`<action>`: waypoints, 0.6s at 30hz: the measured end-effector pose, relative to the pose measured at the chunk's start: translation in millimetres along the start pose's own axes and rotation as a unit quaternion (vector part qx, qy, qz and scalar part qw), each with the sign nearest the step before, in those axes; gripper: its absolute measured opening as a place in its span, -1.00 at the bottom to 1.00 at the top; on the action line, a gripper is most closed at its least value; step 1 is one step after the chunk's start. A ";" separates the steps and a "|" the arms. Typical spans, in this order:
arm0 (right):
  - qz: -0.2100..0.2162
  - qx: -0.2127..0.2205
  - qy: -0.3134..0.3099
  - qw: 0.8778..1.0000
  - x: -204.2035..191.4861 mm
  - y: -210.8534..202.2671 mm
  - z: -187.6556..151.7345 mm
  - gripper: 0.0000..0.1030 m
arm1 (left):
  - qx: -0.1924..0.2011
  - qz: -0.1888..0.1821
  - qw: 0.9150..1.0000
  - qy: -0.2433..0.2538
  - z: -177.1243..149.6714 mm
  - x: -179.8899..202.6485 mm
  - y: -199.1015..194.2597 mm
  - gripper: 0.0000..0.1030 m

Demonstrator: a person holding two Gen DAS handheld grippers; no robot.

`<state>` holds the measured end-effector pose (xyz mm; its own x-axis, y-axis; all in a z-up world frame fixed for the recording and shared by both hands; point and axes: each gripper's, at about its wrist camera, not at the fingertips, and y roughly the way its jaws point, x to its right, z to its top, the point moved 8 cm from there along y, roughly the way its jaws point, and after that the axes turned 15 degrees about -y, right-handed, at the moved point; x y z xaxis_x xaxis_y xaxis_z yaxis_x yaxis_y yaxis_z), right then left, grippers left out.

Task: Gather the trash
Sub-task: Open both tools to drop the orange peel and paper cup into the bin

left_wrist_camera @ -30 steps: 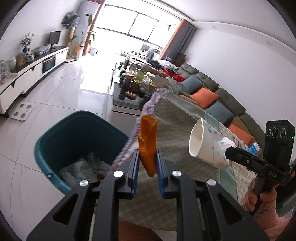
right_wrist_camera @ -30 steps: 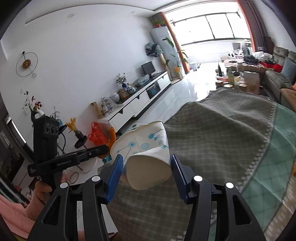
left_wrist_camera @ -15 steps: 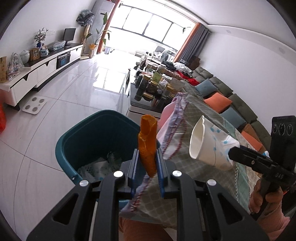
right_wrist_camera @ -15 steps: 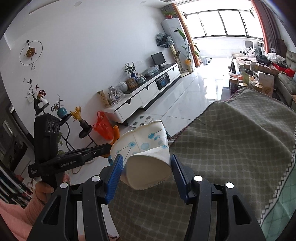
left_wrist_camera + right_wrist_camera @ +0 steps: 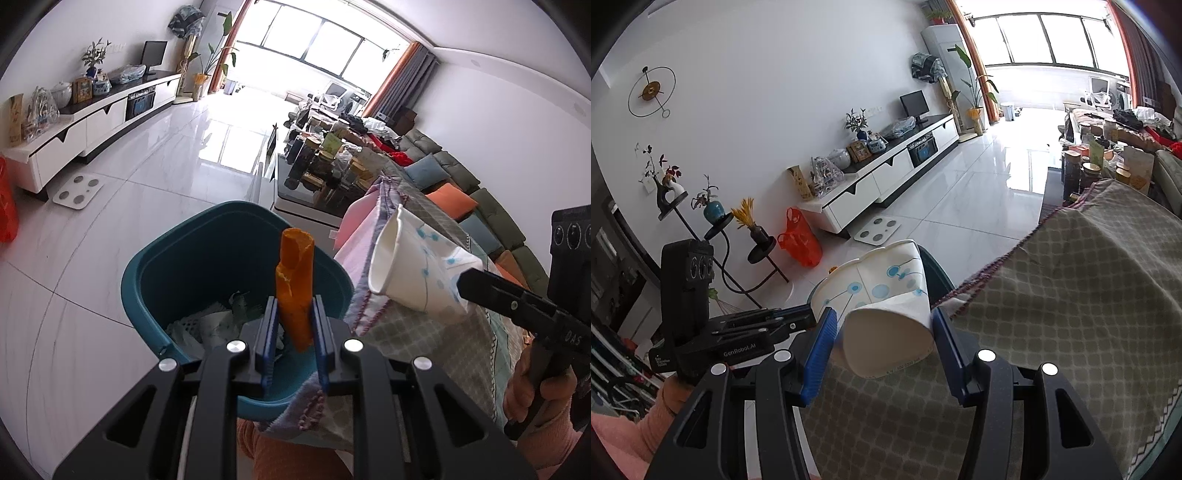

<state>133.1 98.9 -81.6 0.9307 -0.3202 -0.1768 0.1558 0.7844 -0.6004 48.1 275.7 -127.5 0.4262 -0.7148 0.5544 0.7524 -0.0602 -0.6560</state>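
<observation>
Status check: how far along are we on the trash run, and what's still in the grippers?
Done: the teal bin already holds crumpled paper scraps. In hand: the left gripper pinches an orange peel upright over the bin, and the right gripper clamps a squashed paper cup above the cloth-covered table, beside the bin. Left: release both into the bin; neither has dropped yet.
</observation>
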 end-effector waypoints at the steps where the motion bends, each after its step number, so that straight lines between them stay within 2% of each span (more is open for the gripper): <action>1: 0.000 -0.003 0.000 1.000 -0.2 3.4 0.6 0.04 | -0.001 0.001 1.000 -0.002 2.7 -1.0 2.5 -0.63; 12: -0.001 -0.035 0.001 0.999 -6.8 36.3 5.4 0.04 | -0.014 0.012 1.000 -0.019 7.1 -12.3 18.6 -0.61; 18: 0.003 -0.044 0.017 0.999 -6.5 50.6 8.0 0.06 | -0.026 0.018 0.998 -0.049 7.9 -29.0 31.6 -0.55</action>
<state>137.6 144.9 -104.6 0.9193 -0.3355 -0.2057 0.1200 0.7369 -0.6653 63.5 300.0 -160.3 0.5014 -0.6456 0.5761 0.7100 -0.0735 -0.7003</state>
